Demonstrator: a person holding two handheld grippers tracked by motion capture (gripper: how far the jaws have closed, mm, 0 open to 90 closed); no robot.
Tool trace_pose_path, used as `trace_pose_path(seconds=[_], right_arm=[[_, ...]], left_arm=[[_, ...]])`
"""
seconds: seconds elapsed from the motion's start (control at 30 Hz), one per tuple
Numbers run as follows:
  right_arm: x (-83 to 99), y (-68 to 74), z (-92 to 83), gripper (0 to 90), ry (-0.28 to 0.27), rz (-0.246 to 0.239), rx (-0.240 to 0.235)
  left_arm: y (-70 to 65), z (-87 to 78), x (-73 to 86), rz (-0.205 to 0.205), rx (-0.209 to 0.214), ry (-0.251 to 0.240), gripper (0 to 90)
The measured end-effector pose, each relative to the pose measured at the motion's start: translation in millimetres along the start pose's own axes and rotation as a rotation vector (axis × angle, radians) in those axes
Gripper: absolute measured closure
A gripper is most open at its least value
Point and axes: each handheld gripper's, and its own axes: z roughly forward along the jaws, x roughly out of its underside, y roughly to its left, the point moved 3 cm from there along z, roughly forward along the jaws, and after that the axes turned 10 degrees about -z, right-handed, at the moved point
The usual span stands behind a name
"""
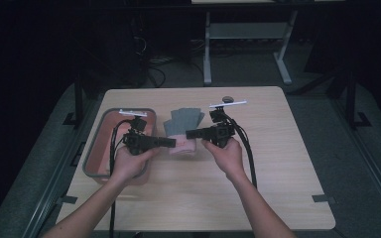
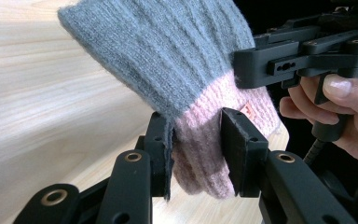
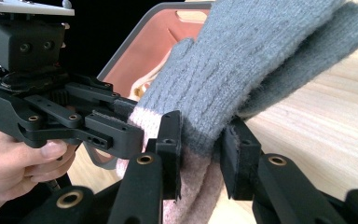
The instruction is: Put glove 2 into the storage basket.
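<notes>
Facing inward, left tool [image 1: 171, 143] and right tool [image 1: 192, 133] both clamp the glove [image 1: 183, 130] cuff.

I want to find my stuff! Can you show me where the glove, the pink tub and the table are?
glove [image 2: 168, 51]: left gripper view, grey knitted part.
pink tub [image 1: 99, 141]: high view, its inside floor.
table [image 1: 278, 163]: high view, bare wooden top.

Light wood table [image 1: 258, 188]; pink bin [image 1: 101, 148] at left edge, grey-pink knit glove [image 1: 183, 130] at centre.
</notes>
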Motion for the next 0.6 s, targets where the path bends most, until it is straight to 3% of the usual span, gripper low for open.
trace_pose_path(seconds=[0.6], right_arm=[[-15.3,16.4,16.4,70.7,0.004,-0.029,-0.02]], left_arm=[[6.8,-25.9,-2.3,-0.009,-0.016,-0.027,64.3]])
